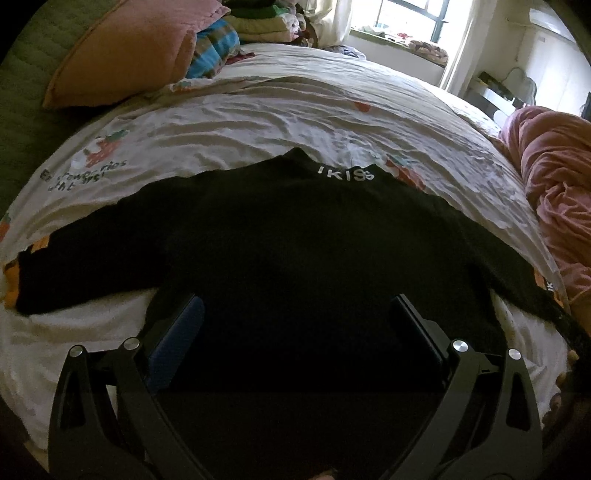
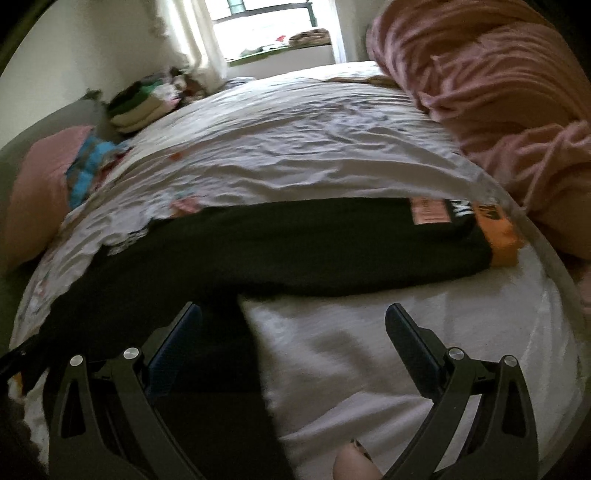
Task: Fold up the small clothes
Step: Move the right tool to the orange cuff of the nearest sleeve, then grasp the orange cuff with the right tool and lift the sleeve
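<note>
A black long-sleeved knit sweater [image 1: 295,236] with white collar lettering lies flat, sleeves out, on the bed's wrinkled white strawberry-print sheet [image 1: 258,110]. The left tongs [image 1: 295,325] hover spread over its body; the right tongs [image 2: 295,332] are spread above its side edge.

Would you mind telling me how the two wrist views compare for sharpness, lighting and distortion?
Left wrist view: sharp, the collar lettering on the black sweater readable; the window is blown out, and the sweater's lower part sinks into near-black shadow. Right wrist view: motion-blurred, the bed sheet wrinkles and the orange cuff smeared. Both views: strong fisheye bending with dark corners.
</note>
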